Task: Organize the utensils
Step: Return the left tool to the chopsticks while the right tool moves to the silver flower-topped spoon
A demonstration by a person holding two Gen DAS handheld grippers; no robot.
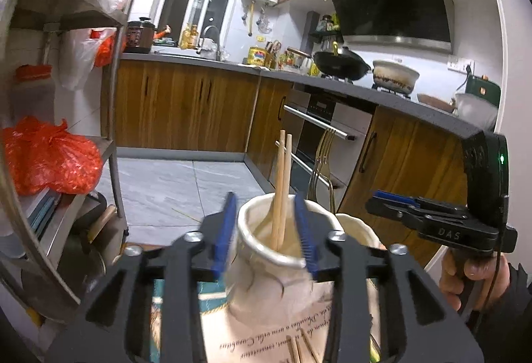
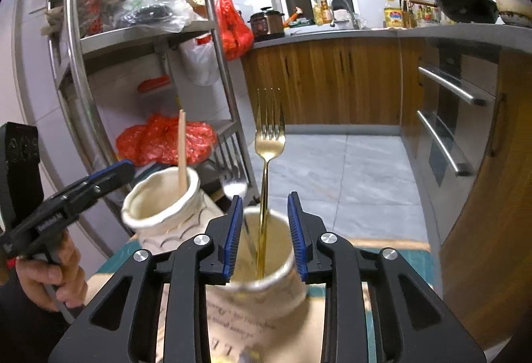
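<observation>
Two cream ceramic jars stand side by side on a printed mat. The left jar (image 1: 266, 250) holds a pair of wooden chopsticks (image 1: 282, 183); my left gripper (image 1: 264, 231) is open with its blue fingers on either side of the jar's mouth. The right jar (image 2: 262, 266) holds a gold fork (image 2: 268, 143) standing upright, with a silver spoon (image 2: 234, 186) behind it; my right gripper (image 2: 264, 235) is open astride that jar's rim. The left jar (image 2: 163, 206) and its chopsticks also show in the right wrist view. The forks (image 1: 321, 163) show behind the left jar.
More chopsticks (image 1: 301, 349) lie on the mat (image 1: 212, 296) in front. A steel shelf rack (image 2: 139, 30) with red bags (image 2: 163, 138) stands at the left. Wooden cabinets and an oven (image 1: 319, 130) line the far side and right; grey tile floor (image 2: 349, 170) lies between.
</observation>
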